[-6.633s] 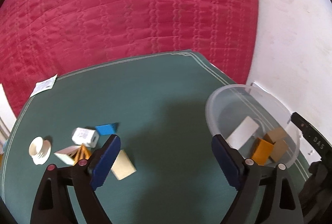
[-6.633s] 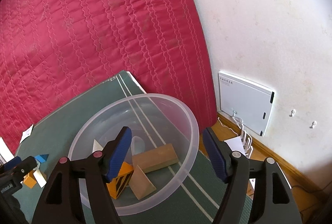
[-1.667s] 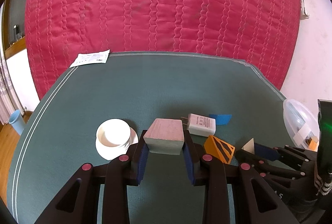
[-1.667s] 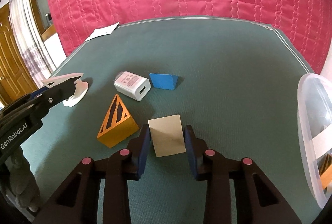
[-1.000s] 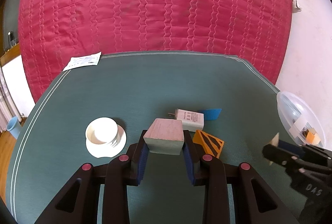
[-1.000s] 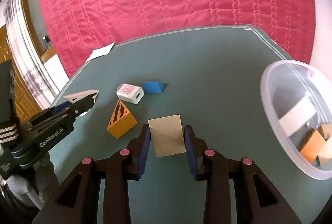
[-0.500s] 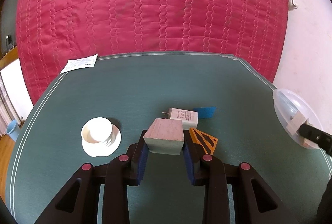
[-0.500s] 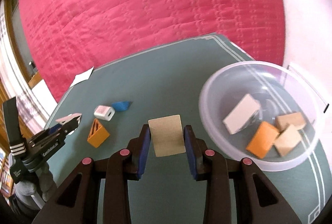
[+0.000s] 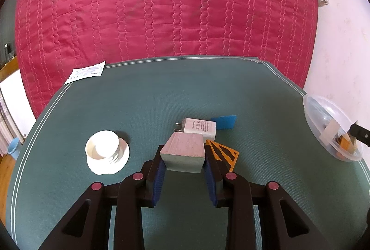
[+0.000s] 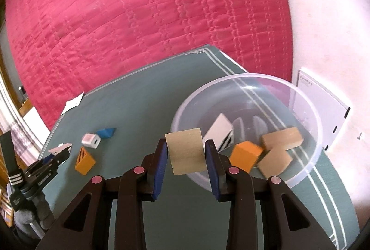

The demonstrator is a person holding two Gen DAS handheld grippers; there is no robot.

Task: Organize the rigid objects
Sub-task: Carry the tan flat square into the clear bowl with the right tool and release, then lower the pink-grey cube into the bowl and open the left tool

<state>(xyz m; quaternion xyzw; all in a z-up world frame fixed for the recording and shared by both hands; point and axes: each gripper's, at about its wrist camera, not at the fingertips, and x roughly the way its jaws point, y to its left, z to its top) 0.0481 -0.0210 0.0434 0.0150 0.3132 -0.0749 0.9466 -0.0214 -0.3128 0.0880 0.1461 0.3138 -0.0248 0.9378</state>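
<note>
Right wrist view: the right tongs (image 10: 186, 152) squeeze a flat wood block (image 10: 186, 151) just left of the clear bowl (image 10: 307, 111), which holds an orange block (image 10: 245, 155), two tan blocks (image 10: 282, 139) and a white piece (image 10: 219, 127). Left tongs (image 9: 183, 163) pinch a wood cube (image 9: 183, 150).

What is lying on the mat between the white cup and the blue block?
In the left wrist view, the white charger lies between the white cup and the blue block, touching neither the cup.
</note>
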